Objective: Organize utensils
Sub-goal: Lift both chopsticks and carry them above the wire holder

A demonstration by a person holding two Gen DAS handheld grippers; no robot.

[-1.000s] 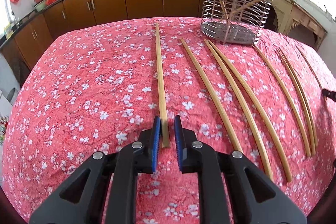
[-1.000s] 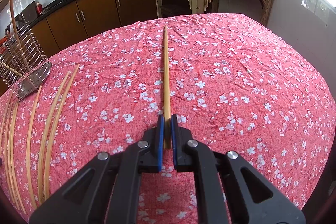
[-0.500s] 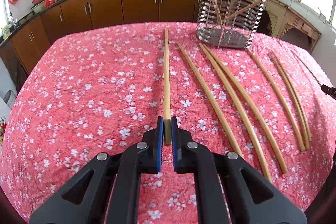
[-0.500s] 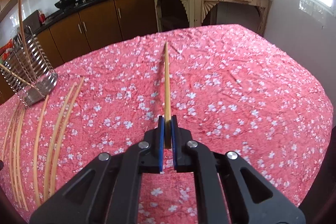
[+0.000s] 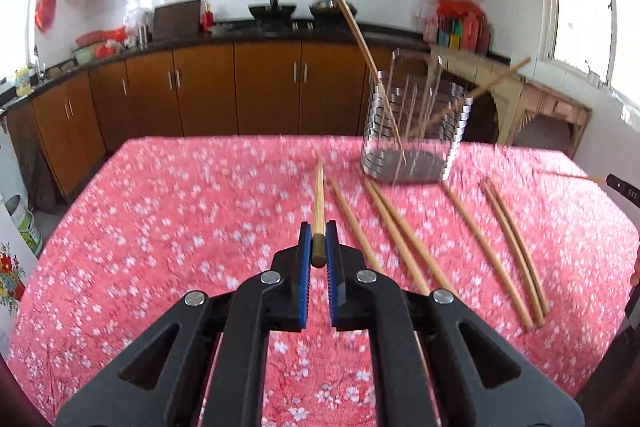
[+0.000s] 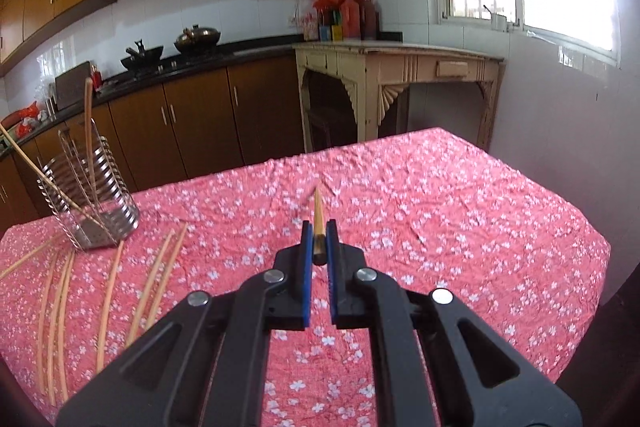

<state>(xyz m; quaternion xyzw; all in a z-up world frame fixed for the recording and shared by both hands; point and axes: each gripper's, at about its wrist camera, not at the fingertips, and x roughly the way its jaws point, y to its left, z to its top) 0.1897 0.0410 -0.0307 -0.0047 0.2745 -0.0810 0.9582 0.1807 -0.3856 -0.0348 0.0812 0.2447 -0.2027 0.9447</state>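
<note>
Both wrist cams look forward along own tongs, low over tabletop [image 5: 168, 211] toward kitchen cabinets; shared: wire holder [image 5: 414, 131] [image 6: 94, 205], right of left tongs, left of right tongs.

Left wrist view: wire utensil holder [image 5: 414, 135] at 1 o'clock motion-blurred, bars smeared; tablecloth [image 5: 180, 211] print blurred. Loose chopsticks [image 5: 404, 247] partly hidden behind left gripper [image 5: 319, 241]. Dark object [image 5: 624, 189] at 3 o'clock cut by edge, identity unclear. Right wrist view: chopsticks [image 6: 52, 311] at 8 o'clock run out of frame.
</note>
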